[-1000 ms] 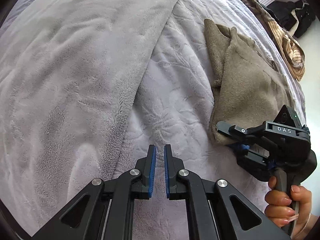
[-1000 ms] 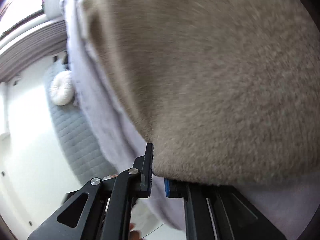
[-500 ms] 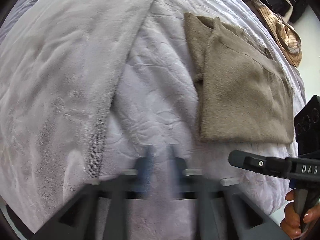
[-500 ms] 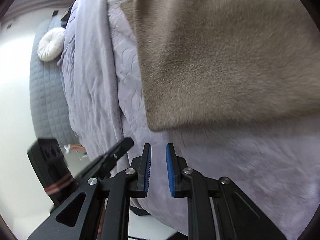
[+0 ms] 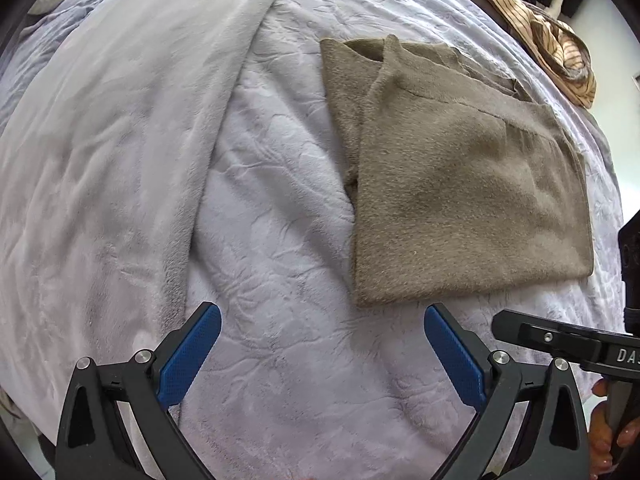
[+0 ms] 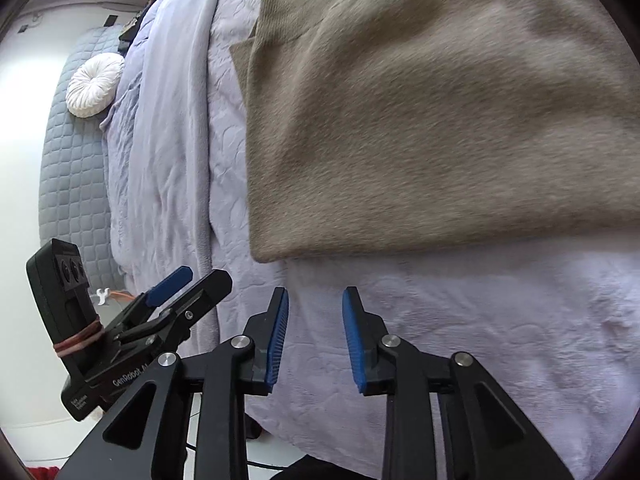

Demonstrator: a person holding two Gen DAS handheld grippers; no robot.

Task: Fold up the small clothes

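A taupe knit garment (image 5: 460, 196) lies folded flat on the lilac bedspread (image 5: 280, 264), right of centre in the left wrist view. It fills the upper right of the right wrist view (image 6: 420, 112). My left gripper (image 5: 322, 320) is wide open and empty, just short of the garment's near left corner. My right gripper (image 6: 315, 300) is open and empty, a little short of the garment's near edge. The right gripper also shows at the lower right of the left wrist view (image 5: 560, 340). The left gripper shows at the lower left of the right wrist view (image 6: 188, 280).
A pale plush blanket (image 5: 120, 140) lies along the left of the bed. A striped brown cloth (image 5: 556, 40) lies at the bed's far right corner. A quilted grey headboard (image 6: 68, 184) and a round white cushion (image 6: 94, 84) stand at the bed's far end.
My right gripper let go of the garment's edge, drew back toward the bed's edge and opened. My left gripper opened from nearly shut to wide. The garment now lies flat.
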